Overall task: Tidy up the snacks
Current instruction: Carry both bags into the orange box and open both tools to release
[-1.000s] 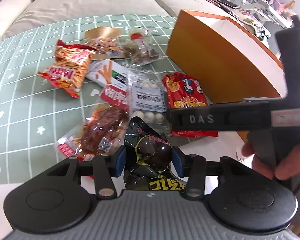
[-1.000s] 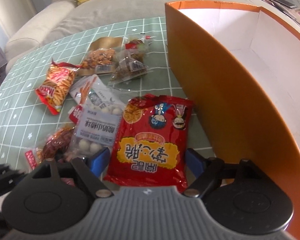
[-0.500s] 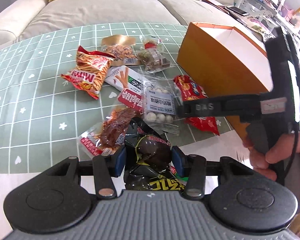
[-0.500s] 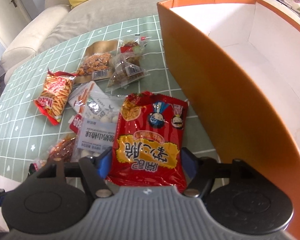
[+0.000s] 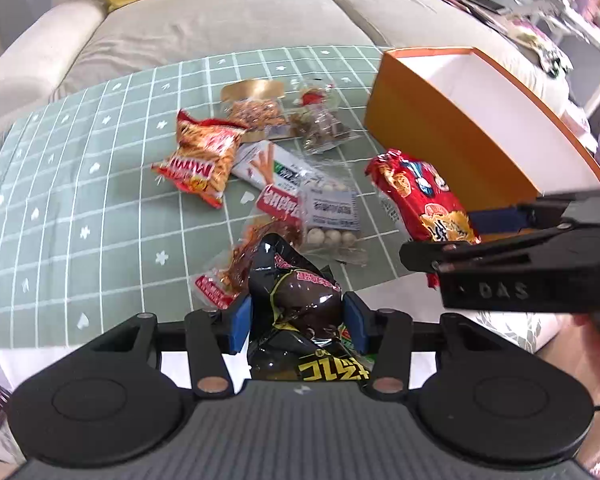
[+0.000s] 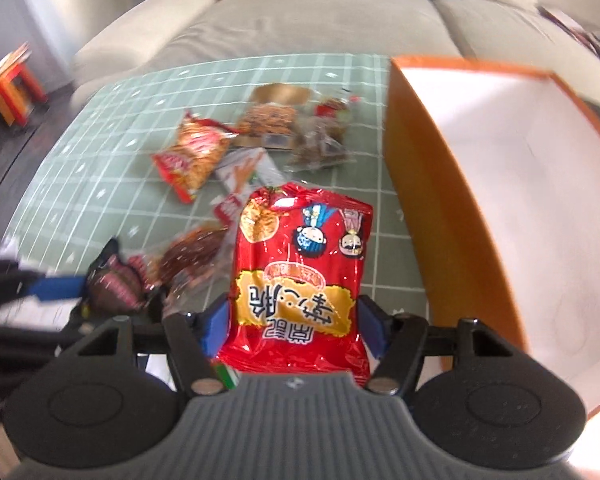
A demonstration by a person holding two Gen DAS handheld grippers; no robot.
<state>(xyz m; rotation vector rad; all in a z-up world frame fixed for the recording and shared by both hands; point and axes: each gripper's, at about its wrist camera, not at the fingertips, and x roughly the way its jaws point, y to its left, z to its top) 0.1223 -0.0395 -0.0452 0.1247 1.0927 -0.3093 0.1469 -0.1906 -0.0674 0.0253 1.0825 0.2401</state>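
Above the near edge of the green checked tablecloth point(image 5: 80, 208), the left gripper point(image 5: 298, 316) pinches a black snack packet point(image 5: 300, 300) with yellow lettering, its blue pads pressed to the sides. Right gripper point(image 6: 294, 322), marked "DAS" on its body, is closing on a red snack bag point(image 6: 300, 264) printed with two cartoon faces and gold Chinese characters; the pads seem to press it, though blur makes this uncertain. Beside it at the cloth's right edge stands an open orange box point(image 6: 440, 208) with a white inside. Mid-cloth lie an orange chip bag point(image 5: 202, 156), a clear bag of white balls point(image 5: 332, 216) and a gold-topped nut pouch point(image 5: 256, 106). Behind is a beige sofa point(image 5: 220, 28).
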